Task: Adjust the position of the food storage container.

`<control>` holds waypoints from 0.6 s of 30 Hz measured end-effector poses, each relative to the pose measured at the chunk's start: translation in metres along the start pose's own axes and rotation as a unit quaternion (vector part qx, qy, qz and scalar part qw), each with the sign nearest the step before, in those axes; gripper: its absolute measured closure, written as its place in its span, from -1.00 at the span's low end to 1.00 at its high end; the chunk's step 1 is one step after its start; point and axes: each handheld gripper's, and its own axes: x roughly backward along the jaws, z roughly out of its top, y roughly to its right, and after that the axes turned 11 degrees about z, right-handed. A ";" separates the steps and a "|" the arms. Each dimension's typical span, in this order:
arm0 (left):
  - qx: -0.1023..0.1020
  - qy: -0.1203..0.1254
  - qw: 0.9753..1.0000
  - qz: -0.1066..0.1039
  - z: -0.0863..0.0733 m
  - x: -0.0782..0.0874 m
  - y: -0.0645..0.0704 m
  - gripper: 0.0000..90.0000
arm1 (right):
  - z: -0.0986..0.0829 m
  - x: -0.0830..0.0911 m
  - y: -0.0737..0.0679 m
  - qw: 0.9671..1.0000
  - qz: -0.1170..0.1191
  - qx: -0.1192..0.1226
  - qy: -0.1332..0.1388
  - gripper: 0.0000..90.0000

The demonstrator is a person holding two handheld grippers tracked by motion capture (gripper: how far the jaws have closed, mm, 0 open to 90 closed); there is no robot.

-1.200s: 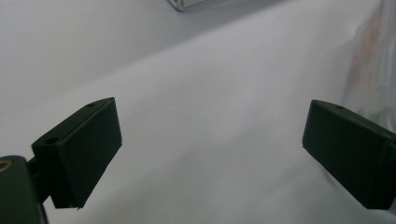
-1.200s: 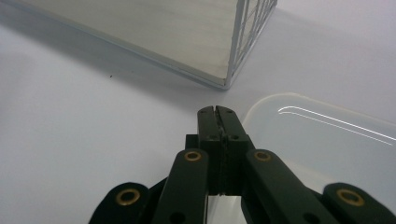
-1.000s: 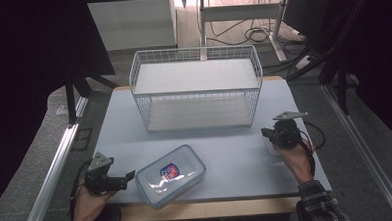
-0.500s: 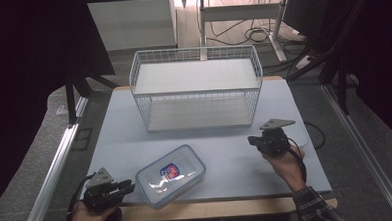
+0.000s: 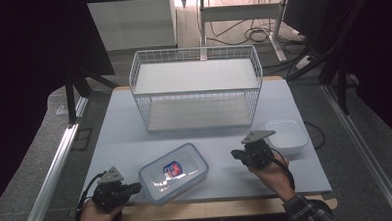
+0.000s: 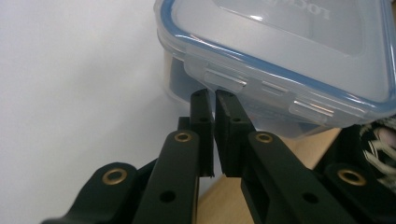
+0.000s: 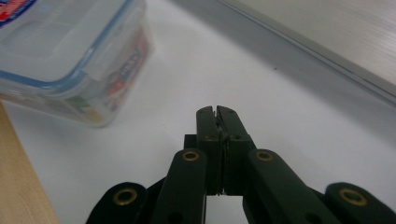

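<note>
Clear lidded container [image 5: 173, 172], blue-sealed, lies flat at the table's near edge.

A white wire basket [image 5: 197, 88] is set at the far middle of the pale table [image 5: 294, 103], cables [image 5: 253, 35] are seen on the floor behind it, and a metal rail [image 5: 54, 169] is laid along the left.

A pale table [image 5: 125, 138] with a wooden front edge stands on grey carpet [image 5: 31, 162]. A metal rail [image 5: 54, 171] runs along the floor by its left edge, another [image 5: 371, 148] by its right. Beyond the far edge, desk legs [image 5: 240, 13] rise over a lit patch of floor with tangled cables [image 5: 253, 35]. Both far corners of the room lie in deep shadow.
</note>
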 end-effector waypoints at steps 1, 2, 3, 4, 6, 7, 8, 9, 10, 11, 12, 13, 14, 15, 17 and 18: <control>0.001 -0.001 1.000 0.001 0.002 -0.002 0.000 0.91 | 0.000 -0.001 -0.001 1.000 0.003 -0.001 0.000 0.97; 0.002 -0.002 1.000 0.002 0.004 -0.004 0.001 0.91 | 0.000 -0.002 -0.001 1.000 0.006 -0.001 -0.001 0.97; 0.005 -0.003 1.000 0.001 0.006 -0.006 0.001 0.91 | 0.000 -0.003 -0.002 1.000 0.009 0.000 0.000 0.97; 0.007 -0.003 1.000 -0.001 0.008 -0.008 0.001 0.91 | 0.000 -0.005 -0.002 1.000 0.011 -0.001 0.000 0.97; 0.008 -0.004 1.000 -0.003 0.012 -0.012 0.001 0.90 | 0.000 -0.008 -0.003 1.000 0.015 0.000 -0.001 0.97; 0.010 -0.004 1.000 -0.004 0.015 -0.015 0.002 0.91 | 0.000 -0.010 -0.003 1.000 0.018 -0.002 -0.002 0.98; 0.013 -0.004 1.000 -0.003 0.017 -0.017 0.002 0.91 | 0.000 -0.011 -0.003 1.000 0.021 -0.002 -0.003 0.98; 0.013 -0.003 1.000 -0.003 0.020 -0.020 0.003 0.91 | 0.000 -0.013 -0.004 1.000 0.023 -0.002 -0.005 0.98; 0.012 -0.003 1.000 -0.003 0.023 -0.023 0.004 0.91 | 0.000 -0.015 -0.005 1.000 0.025 -0.001 -0.006 0.98; 0.012 -0.003 1.000 -0.002 0.026 -0.025 0.005 0.91 | 0.000 -0.016 -0.006 1.000 0.027 0.000 -0.007 0.98; 0.014 -0.002 1.000 0.000 0.028 -0.028 0.006 0.91 | 0.000 -0.018 -0.007 1.000 0.026 0.002 -0.009 0.97; 0.014 -0.002 1.000 0.000 0.031 -0.031 0.006 0.91 | 0.000 -0.019 -0.008 1.000 0.027 0.004 -0.011 0.97; 0.016 -0.003 1.000 -0.001 0.034 -0.034 0.007 0.90 | 0.000 -0.020 -0.008 1.000 0.027 0.005 -0.013 0.96; 0.019 -0.004 1.000 -0.002 0.038 -0.037 0.007 0.90 | 0.000 -0.021 -0.008 1.000 0.026 0.007 -0.016 0.96; 0.015 -0.005 1.000 -0.004 0.046 -0.043 0.008 0.90 | -0.001 -0.021 -0.007 1.000 0.020 0.008 -0.020 0.96; 0.012 -0.008 1.000 -0.004 0.050 -0.047 0.009 0.90 | -0.001 -0.020 -0.006 1.000 0.018 0.006 -0.021 0.96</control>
